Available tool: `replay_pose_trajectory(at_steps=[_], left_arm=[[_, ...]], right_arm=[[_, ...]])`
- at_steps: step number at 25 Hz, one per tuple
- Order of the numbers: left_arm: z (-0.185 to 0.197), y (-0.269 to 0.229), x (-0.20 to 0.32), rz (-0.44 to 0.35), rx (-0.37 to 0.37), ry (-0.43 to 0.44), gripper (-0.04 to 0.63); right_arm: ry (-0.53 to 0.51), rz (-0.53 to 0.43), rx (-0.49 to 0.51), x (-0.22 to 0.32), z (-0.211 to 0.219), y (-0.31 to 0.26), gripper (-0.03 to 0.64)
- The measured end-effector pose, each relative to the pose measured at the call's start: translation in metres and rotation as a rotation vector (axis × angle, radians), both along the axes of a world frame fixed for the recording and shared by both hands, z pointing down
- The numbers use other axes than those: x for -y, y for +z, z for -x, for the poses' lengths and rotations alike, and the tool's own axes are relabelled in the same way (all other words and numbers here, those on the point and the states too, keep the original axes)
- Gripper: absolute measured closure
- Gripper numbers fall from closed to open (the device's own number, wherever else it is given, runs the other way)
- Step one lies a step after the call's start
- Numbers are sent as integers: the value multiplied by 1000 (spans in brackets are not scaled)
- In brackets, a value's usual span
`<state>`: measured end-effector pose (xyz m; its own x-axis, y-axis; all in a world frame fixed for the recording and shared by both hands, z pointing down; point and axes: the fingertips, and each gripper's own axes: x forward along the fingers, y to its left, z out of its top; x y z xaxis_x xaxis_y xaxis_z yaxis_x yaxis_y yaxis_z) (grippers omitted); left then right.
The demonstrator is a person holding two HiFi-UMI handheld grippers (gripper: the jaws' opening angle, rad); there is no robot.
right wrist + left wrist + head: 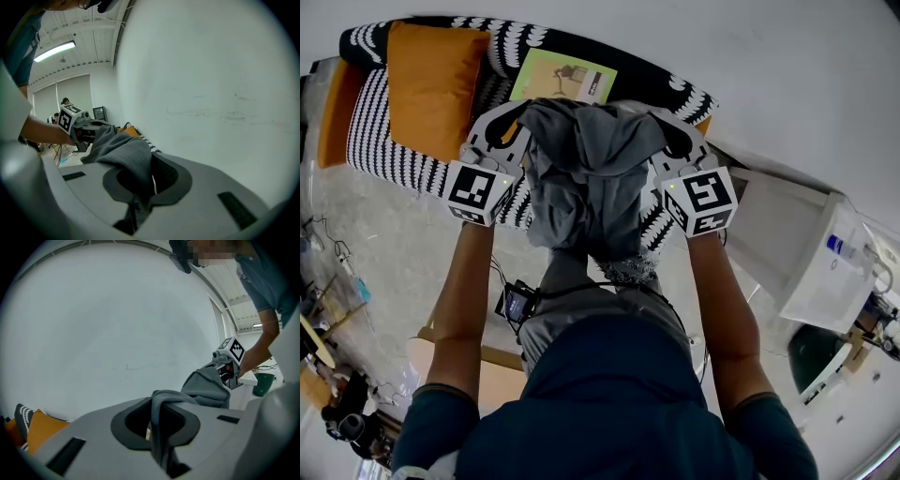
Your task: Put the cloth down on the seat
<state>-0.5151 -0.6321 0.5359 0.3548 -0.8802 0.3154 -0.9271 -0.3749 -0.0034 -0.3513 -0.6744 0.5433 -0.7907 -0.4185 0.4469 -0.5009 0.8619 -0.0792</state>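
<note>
Two-handed hold: left gripper (pixel 517 129) and right gripper (pixel 671 137) both clamped on grey cloth (pixel 586 187), hanging bunched above sofa seat (pixel 375 124) front edge.

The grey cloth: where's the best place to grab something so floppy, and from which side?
Probably by its upper edge, one pinch near each end, coming in from the outer sides. That is how the left hand-held gripper and right hand-held gripper hold the grey cloth now: being limp, it hangs bunched between them.
</note>
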Motion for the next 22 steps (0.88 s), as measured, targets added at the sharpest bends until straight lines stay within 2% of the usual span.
replay_pose_trajectory(at_steps=[22], left_arm=[[5,40,15,46,-19,-14,570]], right_arm=[[7,63,-30,12,2,42,584]])
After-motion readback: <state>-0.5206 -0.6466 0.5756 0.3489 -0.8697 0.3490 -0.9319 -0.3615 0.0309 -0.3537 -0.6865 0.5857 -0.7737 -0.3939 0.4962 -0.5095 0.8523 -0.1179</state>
